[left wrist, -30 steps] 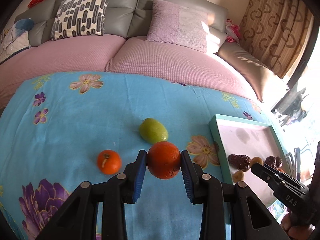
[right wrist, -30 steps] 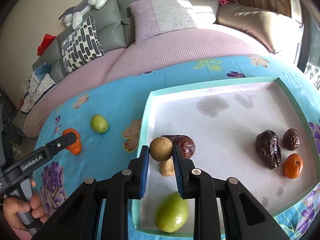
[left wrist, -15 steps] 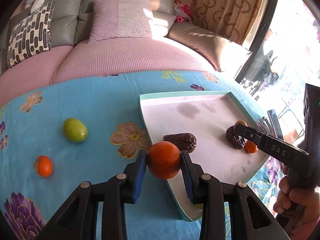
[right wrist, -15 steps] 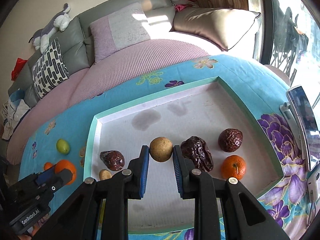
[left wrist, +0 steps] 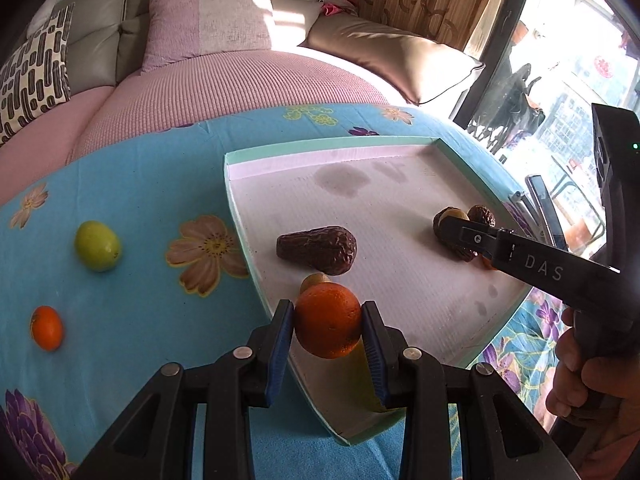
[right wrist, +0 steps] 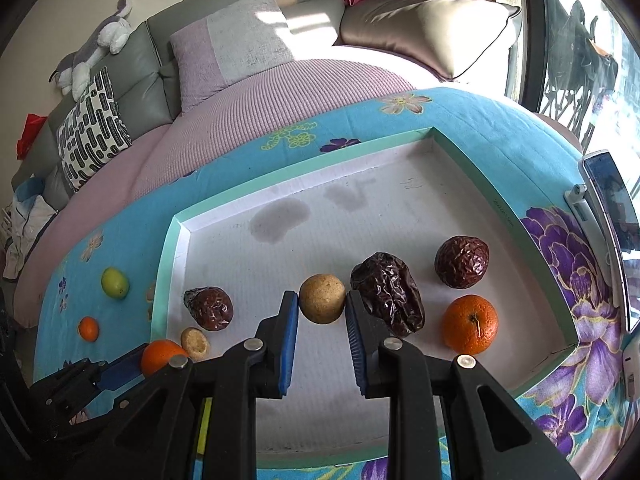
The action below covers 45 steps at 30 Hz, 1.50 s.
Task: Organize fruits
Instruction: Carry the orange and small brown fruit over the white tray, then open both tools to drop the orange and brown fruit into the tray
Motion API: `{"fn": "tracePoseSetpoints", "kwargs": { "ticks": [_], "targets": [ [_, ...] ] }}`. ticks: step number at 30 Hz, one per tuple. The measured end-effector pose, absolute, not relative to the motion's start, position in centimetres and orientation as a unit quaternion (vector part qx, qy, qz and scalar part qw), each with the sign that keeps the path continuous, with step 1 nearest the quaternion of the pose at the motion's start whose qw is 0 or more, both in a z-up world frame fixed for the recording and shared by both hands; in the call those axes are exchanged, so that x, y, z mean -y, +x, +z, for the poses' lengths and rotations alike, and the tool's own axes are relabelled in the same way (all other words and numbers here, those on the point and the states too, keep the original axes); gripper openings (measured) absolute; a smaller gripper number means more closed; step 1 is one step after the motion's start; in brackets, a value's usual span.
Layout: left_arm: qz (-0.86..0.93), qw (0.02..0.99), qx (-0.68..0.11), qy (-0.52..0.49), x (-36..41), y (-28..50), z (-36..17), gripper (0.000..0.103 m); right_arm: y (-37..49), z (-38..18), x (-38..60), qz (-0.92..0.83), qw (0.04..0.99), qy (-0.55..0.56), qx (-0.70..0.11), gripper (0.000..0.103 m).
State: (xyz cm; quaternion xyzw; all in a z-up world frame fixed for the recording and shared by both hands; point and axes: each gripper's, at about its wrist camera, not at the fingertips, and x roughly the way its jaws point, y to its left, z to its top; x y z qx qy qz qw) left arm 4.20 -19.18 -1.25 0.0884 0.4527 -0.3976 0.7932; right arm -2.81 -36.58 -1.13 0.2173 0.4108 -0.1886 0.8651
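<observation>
My left hand-held gripper [left wrist: 328, 330] grips the orange [left wrist: 327, 320]; my right hand-held gripper [right wrist: 322, 312] grips the brown fruit [right wrist: 322, 298], which may bump the date [right wrist: 387, 294] touching its right finger.

Both grippers, left [left wrist: 328, 330] and right [right wrist: 322, 308], have fingers clamped on fruit.

Strong daylight is pouring in from the window [left wrist: 576, 92] on the right, blowing out the glass and glaring on the cushions [right wrist: 432, 32]. Fisheye lenses are bending the edges, dark vignetting is filling corners, and fruits are casting soft shadows.
</observation>
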Motion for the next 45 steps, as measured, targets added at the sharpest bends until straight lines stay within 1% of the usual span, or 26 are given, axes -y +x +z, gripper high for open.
{"fn": "tracePoseSetpoints", "kwargs": {
  "ticks": [13, 20, 38, 45],
  "targets": [
    [-0.397, 0.788, -0.461, 0.097, 19.6, 4.0, -2.0, 0.036, -1.8, -3.6, 36.6, -0.189, 0.846, 0.217, -0.448, 0.025],
    [-0.397, 0.787, -0.462, 0.097, 19.8, 4.1, -2.1, 0.036, -1.7, -3.9, 36.4, -0.184, 0.845, 0.215, -0.454, 0.025],
    [-0.396, 0.790, -0.458, 0.092, 19.1, 4.2, -1.2, 0.038, -1.4, -3.7, 36.4, -0.189, 0.845, 0.207, -0.455, 0.026],
    [-0.397, 0.797, -0.447, 0.081, 18.3, 4.3, 0.0, 0.038, -1.8, -2.4, 36.1, -0.192, 0.854, 0.200, -0.440, 0.026]
  ]
}}
